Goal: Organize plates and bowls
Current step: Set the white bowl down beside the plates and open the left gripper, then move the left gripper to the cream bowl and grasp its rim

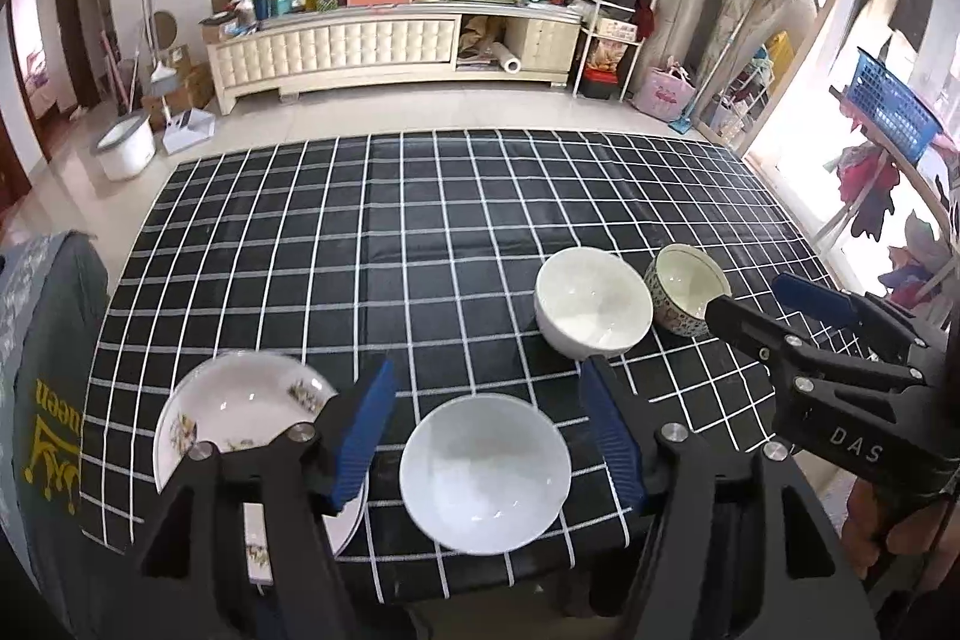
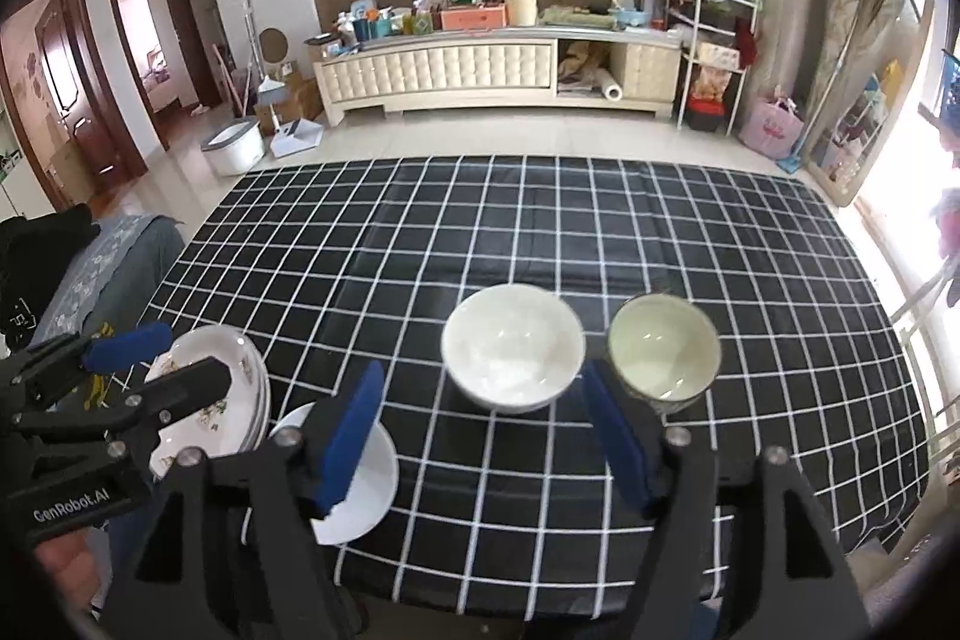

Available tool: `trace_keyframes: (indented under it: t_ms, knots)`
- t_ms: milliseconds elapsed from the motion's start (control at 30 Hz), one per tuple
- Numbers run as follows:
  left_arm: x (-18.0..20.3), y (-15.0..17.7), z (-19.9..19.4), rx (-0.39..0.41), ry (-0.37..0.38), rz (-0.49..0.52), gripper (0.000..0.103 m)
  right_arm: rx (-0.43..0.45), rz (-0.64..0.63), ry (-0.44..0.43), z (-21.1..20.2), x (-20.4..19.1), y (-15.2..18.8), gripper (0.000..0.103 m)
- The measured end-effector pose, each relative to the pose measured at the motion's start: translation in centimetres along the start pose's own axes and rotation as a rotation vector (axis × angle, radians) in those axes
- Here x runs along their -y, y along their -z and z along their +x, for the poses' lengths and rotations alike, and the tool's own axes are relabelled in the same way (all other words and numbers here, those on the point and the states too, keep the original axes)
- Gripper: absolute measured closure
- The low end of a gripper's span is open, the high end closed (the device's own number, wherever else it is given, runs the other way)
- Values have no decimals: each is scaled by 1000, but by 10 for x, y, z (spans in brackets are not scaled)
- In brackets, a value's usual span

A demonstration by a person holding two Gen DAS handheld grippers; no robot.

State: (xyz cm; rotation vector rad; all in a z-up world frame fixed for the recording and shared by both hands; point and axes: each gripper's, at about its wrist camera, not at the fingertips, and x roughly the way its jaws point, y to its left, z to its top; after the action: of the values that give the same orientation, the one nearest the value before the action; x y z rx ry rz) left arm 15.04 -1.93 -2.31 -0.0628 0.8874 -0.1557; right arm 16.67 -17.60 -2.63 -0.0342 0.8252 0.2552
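A black checked table (image 1: 420, 232) holds three bowls and a stack of floral plates (image 1: 240, 412). A plain white bowl (image 1: 485, 472) sits near the front edge, between the fingers of my open left gripper (image 1: 489, 430). A second white bowl (image 1: 591, 301) and a patterned bowl (image 1: 687, 289) stand to the right. In the right wrist view, my open right gripper (image 2: 486, 436) hovers just in front of the white bowl (image 2: 513, 346), with the patterned bowl (image 2: 663, 352) to its right and the plates (image 2: 210, 394) at the left.
A grey chair back (image 1: 42, 400) stands left of the table. A long cabinet (image 1: 390, 46) with clutter, a shelf rack (image 1: 618, 10) and a white bucket (image 1: 126, 145) are beyond the table's far edge. A blue basket (image 1: 894, 112) is at the right.
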Motion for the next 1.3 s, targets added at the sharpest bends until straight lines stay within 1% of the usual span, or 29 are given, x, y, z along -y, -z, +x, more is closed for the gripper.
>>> trace_keyframes:
  t_ms: [133, 200, 233, 333, 500, 633, 733, 900, 1033, 1100, 1167, 1200, 1267, 1300]
  knots:
    - [11, -11, 15, -23, 17, 26, 40, -12, 8, 15, 7, 14, -4, 28]
    - [16, -16, 25, -37, 14, 33, 36, -25, 14, 19, 12, 21, -6, 28]
    - [19, -18, 30, -44, 15, 38, 36, -30, 14, 22, 14, 25, -6, 28]
    - [27, -25, 45, -77, 25, 51, 36, -48, 19, 35, 24, 35, -9, 28]
    - [36, -37, 75, -123, 34, 73, 36, -81, 15, 33, 45, 49, -15, 28]
    - [35, -44, 100, -166, 48, 57, 36, -119, -3, 28, 64, 54, -19, 28]
    - [34, -49, 119, -195, 37, 51, 36, -146, -19, 30, 80, 56, -20, 28]
    - [35, -53, 145, -236, 30, 71, 36, -189, -40, 23, 104, 60, -22, 28]
    - [31, -53, 165, -271, 31, 56, 36, -231, -45, 23, 123, 63, -22, 28]
    - [28, -52, 174, -295, 24, 43, 36, -237, -54, 19, 127, 62, -20, 29]
    - [26, -51, 181, -314, 32, 40, 37, -245, -70, 13, 133, 63, -19, 34]
    - [26, -51, 184, -320, 33, 46, 41, -252, -75, 6, 136, 62, -18, 36]
    - [27, -50, 190, -335, 31, 58, 45, -266, -88, 0, 143, 62, -18, 43]
    - [26, -51, 193, -341, 32, 58, 50, -273, -94, -1, 146, 61, -17, 44]
